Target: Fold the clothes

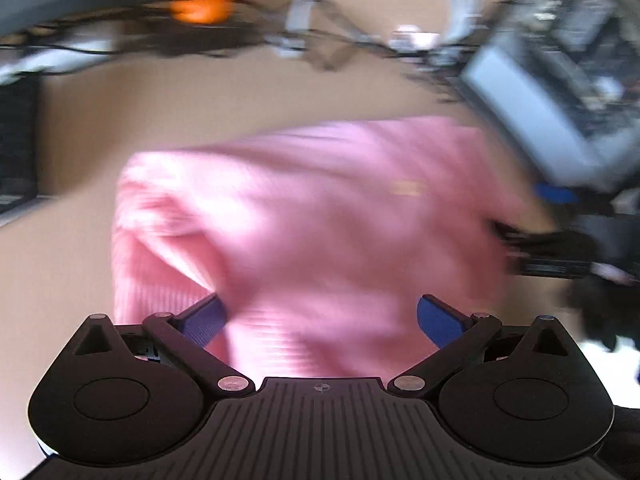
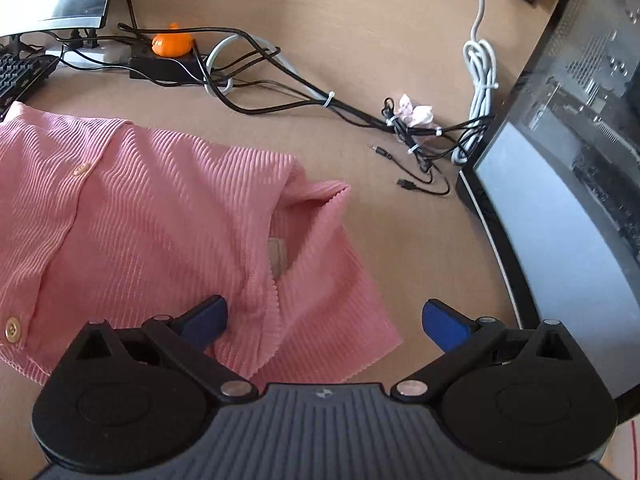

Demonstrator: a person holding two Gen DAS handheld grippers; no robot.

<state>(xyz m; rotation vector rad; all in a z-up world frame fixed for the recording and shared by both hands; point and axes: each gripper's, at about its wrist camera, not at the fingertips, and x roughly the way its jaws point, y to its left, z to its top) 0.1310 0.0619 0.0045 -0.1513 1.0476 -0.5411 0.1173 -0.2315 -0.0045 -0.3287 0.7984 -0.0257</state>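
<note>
A pink ribbed shirt point(image 2: 152, 220) with round buttons lies on the tan desk, its short sleeve point(image 2: 332, 292) spread to the right. In the left wrist view the pink shirt point(image 1: 312, 216) is blurred and fills the middle. My left gripper point(image 1: 320, 318) hangs just above it, open, with fabric showing between its blue fingers. My right gripper point(image 2: 324, 320) is open over the sleeve, its left fingertip above the side seam and its right fingertip above bare desk. At the right edge of the left wrist view the right gripper point(image 1: 560, 196) shows as a dark blur.
A tangle of black and white cables point(image 2: 280, 80) crosses the desk behind the shirt, with an orange object point(image 2: 172, 44) on a black box. A computer case point(image 2: 580, 160) stands at the right. A keyboard point(image 2: 20, 76) and a monitor base sit at the far left.
</note>
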